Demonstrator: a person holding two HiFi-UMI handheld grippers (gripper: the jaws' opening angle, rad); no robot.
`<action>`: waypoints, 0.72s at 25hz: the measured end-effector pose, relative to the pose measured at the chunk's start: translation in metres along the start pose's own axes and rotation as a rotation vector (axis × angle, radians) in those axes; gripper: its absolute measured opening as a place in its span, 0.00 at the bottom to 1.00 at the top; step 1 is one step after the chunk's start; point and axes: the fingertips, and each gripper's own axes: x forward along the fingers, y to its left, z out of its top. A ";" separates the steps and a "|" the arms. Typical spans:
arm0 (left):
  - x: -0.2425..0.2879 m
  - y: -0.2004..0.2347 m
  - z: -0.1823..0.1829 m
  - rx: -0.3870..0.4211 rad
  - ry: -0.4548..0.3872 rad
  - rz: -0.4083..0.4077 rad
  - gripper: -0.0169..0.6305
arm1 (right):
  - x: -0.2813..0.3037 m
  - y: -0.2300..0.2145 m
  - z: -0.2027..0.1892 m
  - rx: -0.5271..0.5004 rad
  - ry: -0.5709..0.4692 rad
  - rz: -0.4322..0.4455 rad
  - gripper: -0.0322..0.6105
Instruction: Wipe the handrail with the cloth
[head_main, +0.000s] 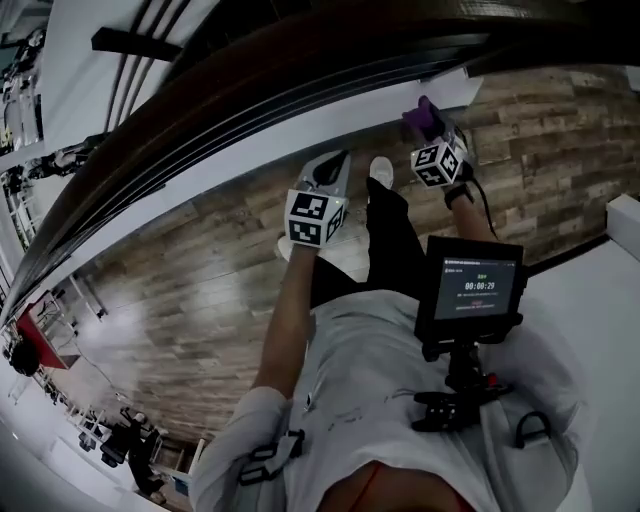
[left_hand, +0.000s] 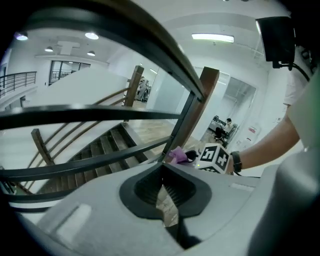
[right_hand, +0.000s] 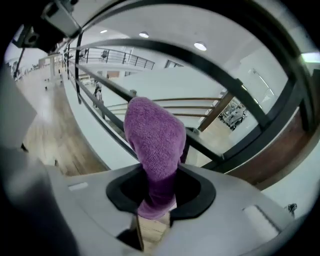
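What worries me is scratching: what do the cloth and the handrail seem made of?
Cloth: purple, matte, fuzzy looped pile, probably terry or microfibre.
Handrail: dark brown with a faint sheen, likely varnished wood, though the dim view leaves it open.
Bars below: dark, thin, smooth, probably painted metal.

A handrail runs along the far edge of the floor, and 1 person is placed behind it. 2 grippers are held out in front of the person, side by side and apart. The left gripper is nearer the body. The right gripper is to its right, closer to the handrail. A cloth is caught between the right gripper's jaws and sticks out past them, near the handrail. Stairs lie beyond the railing bars. A screen is mounted at the person's chest, behind the right gripper.
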 end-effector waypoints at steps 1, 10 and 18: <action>-0.021 0.001 0.006 0.007 -0.019 0.008 0.03 | -0.026 0.011 0.016 0.041 -0.030 -0.002 0.22; -0.235 0.003 0.019 0.071 -0.255 0.126 0.02 | -0.240 0.135 0.159 0.395 -0.324 0.014 0.22; -0.411 0.016 0.048 0.168 -0.493 0.243 0.02 | -0.385 0.226 0.321 0.399 -0.658 0.053 0.22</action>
